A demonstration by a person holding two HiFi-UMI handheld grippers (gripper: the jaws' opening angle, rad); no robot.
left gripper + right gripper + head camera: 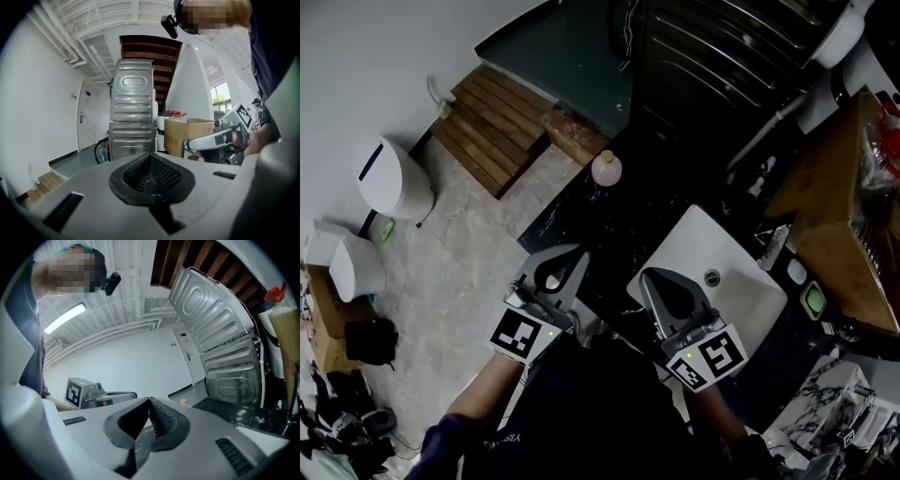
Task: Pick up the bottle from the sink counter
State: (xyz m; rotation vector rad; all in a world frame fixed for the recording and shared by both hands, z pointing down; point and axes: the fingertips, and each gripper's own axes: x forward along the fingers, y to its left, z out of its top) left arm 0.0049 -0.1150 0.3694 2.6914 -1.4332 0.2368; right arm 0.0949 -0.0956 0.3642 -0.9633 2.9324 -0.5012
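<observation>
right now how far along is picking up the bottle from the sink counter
Done: nothing yet. The bottle sits on the dark counter, apart from both grippers. In hand: nothing. The left gripper and right gripper are side by side near the white sink, jaws together and empty. Left: reach the bottle, open a gripper, close on it and lift.

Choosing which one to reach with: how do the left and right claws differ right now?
The left claw points over the dark counter; the right claw is at the white sink's edge. In the head view the left claw sits nearer the bottle than the right claw. Both are shut and empty.
</observation>
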